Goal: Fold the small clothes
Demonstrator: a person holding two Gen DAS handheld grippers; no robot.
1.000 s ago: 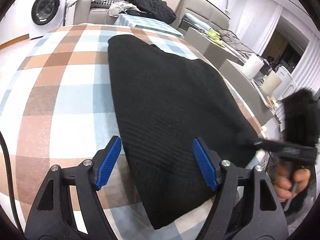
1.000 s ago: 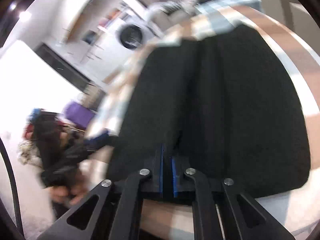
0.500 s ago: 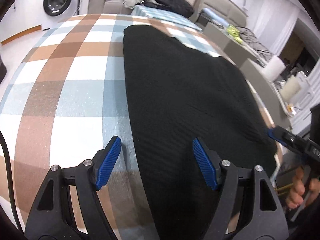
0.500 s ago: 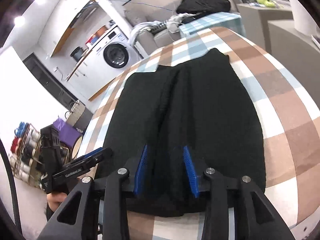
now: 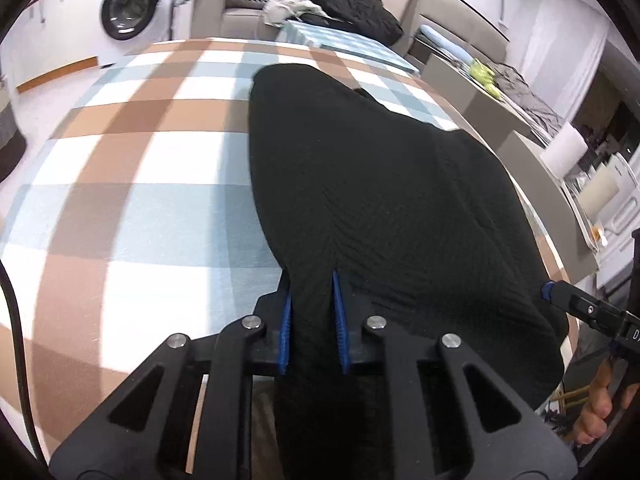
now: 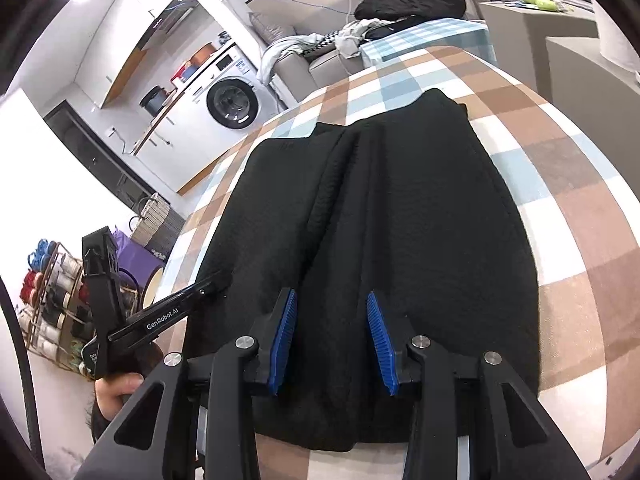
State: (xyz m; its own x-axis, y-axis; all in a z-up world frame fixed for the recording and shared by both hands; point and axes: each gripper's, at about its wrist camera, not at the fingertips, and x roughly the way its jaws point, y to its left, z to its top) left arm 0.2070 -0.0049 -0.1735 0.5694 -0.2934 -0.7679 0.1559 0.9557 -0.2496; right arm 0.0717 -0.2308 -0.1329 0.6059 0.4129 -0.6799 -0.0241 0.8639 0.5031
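A black knitted garment (image 5: 384, 200) lies spread on the checked tablecloth (image 5: 140, 168), its near hem at the table's front edge. My left gripper (image 5: 312, 320) is shut on a pinched fold of the garment's near left corner. In the right wrist view the same garment (image 6: 420, 220) shows with a raised crease down its middle. My right gripper (image 6: 332, 336) is open, its blue pads (image 6: 380, 340) over the near hem, nothing held. The left gripper also shows in the right wrist view (image 6: 208, 286), at the garment's left edge.
A washing machine (image 5: 128, 16) stands at the far left. A sofa with piled clothes (image 5: 344, 4) is behind the table. Grey counters (image 5: 500, 112) with paper rolls run along the right. A rack of yarn (image 6: 52, 304) stands left of the table.
My left gripper has closed from wide open onto the garment's near corner. My right gripper, shut on the hem a second ago, has opened and let go.
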